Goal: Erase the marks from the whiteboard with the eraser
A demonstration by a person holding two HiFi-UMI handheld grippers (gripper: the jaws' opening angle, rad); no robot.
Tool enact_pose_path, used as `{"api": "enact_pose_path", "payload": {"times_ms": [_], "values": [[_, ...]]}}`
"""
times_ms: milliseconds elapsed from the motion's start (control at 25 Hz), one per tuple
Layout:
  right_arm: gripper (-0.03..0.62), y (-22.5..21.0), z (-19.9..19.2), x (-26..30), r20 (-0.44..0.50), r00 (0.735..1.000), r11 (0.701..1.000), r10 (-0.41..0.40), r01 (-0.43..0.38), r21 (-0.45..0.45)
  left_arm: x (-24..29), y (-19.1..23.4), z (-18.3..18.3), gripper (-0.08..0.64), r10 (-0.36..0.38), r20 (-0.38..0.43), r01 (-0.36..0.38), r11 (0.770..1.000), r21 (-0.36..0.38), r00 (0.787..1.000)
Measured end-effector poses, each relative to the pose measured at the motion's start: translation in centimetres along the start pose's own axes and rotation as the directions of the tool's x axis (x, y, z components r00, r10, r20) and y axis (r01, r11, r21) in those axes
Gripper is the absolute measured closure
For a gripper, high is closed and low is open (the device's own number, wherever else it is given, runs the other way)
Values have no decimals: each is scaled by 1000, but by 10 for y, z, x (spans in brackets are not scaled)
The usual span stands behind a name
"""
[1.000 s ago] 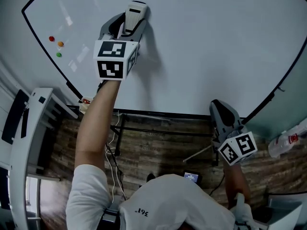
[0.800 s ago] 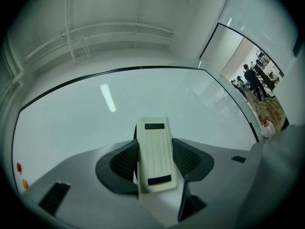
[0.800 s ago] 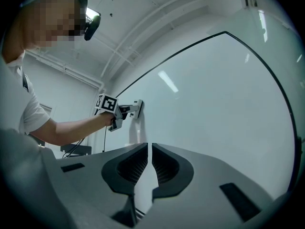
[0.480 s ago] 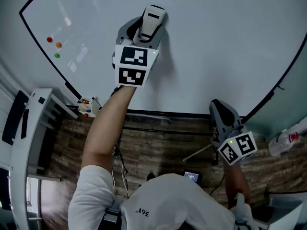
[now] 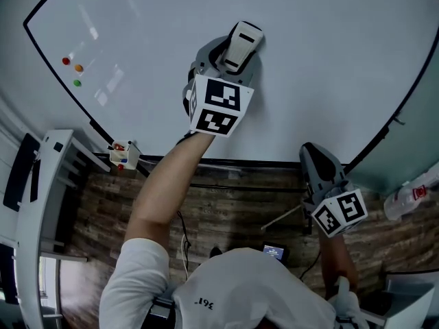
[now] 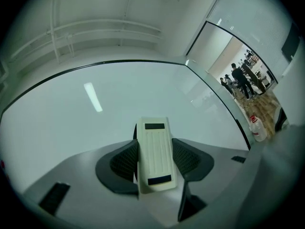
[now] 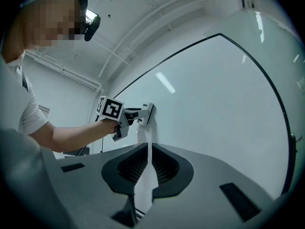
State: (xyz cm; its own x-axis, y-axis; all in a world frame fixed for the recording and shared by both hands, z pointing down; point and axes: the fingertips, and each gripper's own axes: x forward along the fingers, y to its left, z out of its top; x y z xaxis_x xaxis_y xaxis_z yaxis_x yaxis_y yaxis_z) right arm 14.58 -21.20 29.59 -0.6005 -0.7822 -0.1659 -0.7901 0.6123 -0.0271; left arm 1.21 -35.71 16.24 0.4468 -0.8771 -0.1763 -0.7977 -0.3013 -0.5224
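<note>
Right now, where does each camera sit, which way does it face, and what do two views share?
Head view: on the person's head, steeply down at the whiteboard; shows left arm, left gripper, right gripper.
Left gripper view: on that gripper, facing the whiteboard; jaws hold the eraser.
Right gripper view: on that gripper, facing the whiteboard; jaws together, empty.
Shared: head and right gripper views show the left gripper.

Whiteboard (image 5: 329, 60) with eraser (image 5: 241, 44), three magnets (image 5: 71, 68)

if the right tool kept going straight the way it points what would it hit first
Most likely the whiteboard, close beside the eraser that the left tool holds against it. The eraser sits almost on that line, so depth leaves it unclear which comes first.
</note>
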Motion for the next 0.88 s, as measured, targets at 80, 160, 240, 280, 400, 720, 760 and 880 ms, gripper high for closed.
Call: {"api": "enact_pose_path", "payload": {"times_ms": [80, 160, 240, 280, 400, 720, 760, 880], "values": [[552, -3, 0, -4, 2, 1000, 1000, -7, 7, 0, 4, -11, -1, 330, -13, -5, 13, 1000, 7, 1000], [552, -7, 1, -8, 3, 1000, 1000, -14, 14, 2, 8, -24, -2, 330, -33, -12, 33, 999, 15, 999], [552, -10, 1, -12, 4, 1000, 1000, -22, 22, 4, 12, -39, -4, 330, -57, -22, 58, 998, 27, 998], [552, -11, 1, -14, 5, 1000, 1000, -26, 26, 5, 14, -46, -5, 330, -69, -26, 69, 997, 29, 997], [552, -15, 2, -21, 6, 999, 999, -36, 36, 6, 18, -63, -9, 330, -85, -33, 86, 996, 31, 996], [552, -24, 2, -36, 1, 998, 998, -56, 56, 8, 29, -108, -22, 330, -157, -71, 159, 987, 33, 985], [552, -25, 2, -38, -1, 998, 998, -56, 56, 8, 30, -113, -24, 330, -164, -75, 167, 985, 34, 984], [552, -25, 1, -41, -7, 998, 998, -58, 59, 8, 32, -128, -30, 330, -188, -88, 192, 981, 37, 978]]}}
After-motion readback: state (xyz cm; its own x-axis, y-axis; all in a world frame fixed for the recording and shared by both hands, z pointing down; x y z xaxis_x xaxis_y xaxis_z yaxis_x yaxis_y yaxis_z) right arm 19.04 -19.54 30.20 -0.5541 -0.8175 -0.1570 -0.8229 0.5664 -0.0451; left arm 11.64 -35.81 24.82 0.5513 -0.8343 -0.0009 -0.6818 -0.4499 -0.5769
